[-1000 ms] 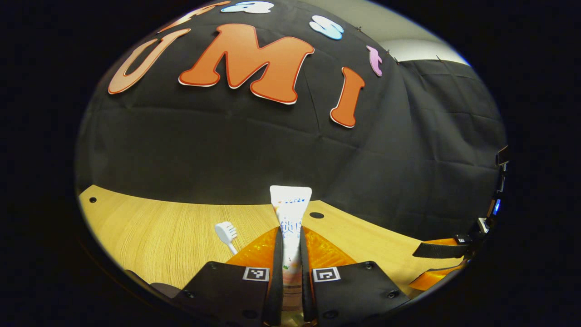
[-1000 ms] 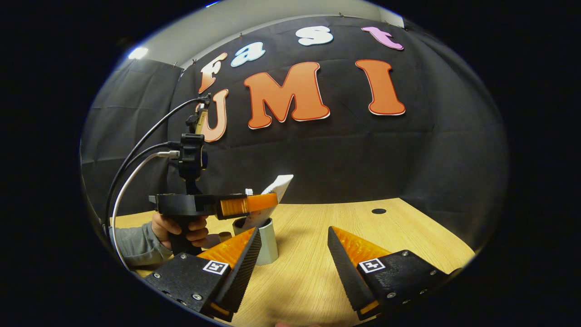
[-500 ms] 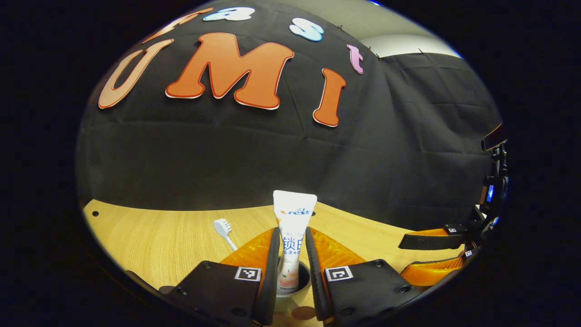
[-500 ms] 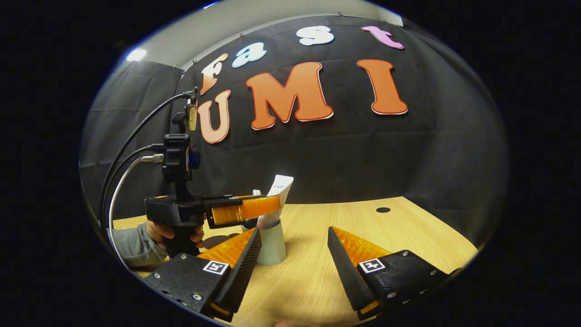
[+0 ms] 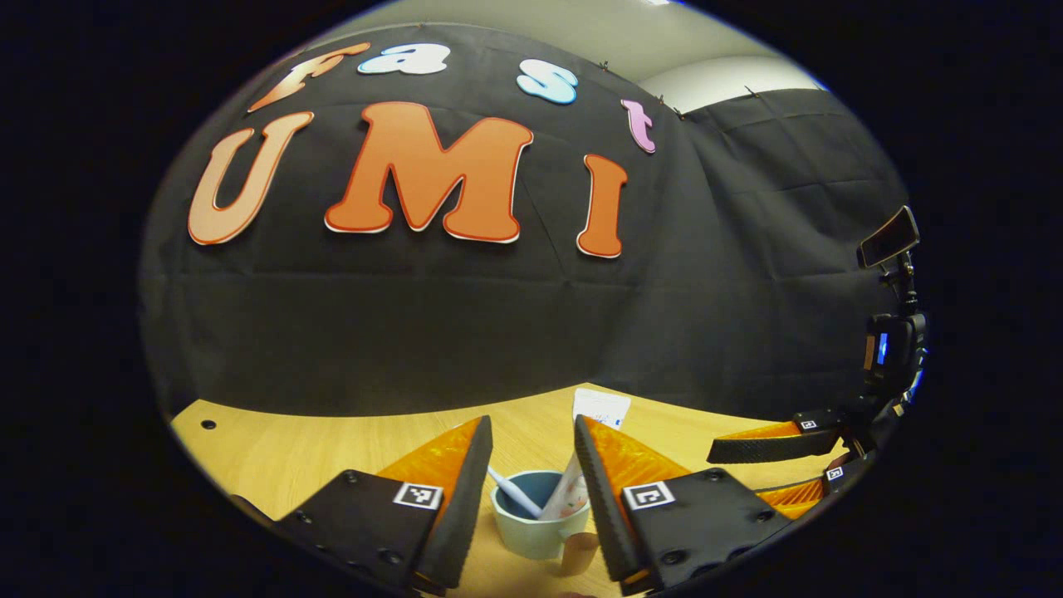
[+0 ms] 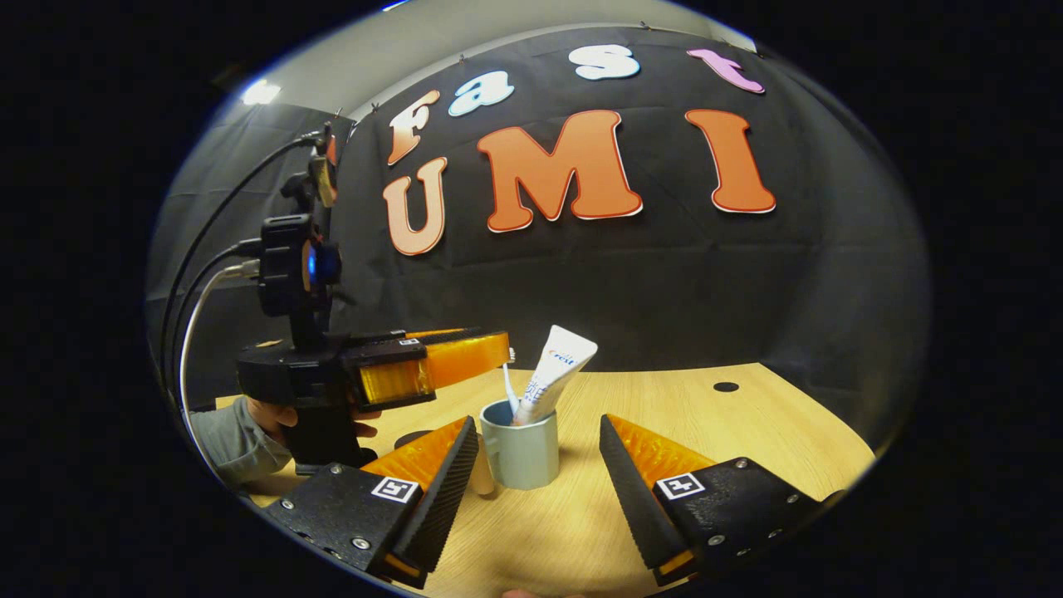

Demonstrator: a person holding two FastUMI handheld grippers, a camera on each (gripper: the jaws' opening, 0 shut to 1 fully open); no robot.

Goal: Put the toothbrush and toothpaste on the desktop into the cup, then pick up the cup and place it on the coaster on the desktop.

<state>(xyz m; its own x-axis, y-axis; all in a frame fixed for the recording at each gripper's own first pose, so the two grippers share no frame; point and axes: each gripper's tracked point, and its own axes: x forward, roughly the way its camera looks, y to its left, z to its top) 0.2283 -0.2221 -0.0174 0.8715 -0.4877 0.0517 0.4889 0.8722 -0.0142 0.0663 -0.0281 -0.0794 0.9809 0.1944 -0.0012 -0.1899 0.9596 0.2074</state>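
Inside cup (image 6: pixel 521 453), toothpaste (image 6: pixel 552 374), toothbrush (image 5: pixel 515 492)

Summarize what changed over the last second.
The left gripper opened and let go of the toothpaste, which now leans in the cup beside the toothbrush, and rose above the rim. The right gripper stayed open, holding nothing; the cup stayed on the table.

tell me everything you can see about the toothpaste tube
The toothpaste tube is a white, soft-looking plastic tube with small coloured print, its flat crimped end up. It stands tilted in the pale blue-grey cup, lower end hidden inside, leaning on the rim beside the toothbrush. The left gripper is open above the cup, and its fingers are off the tube. The cup sits on the wooden desk.
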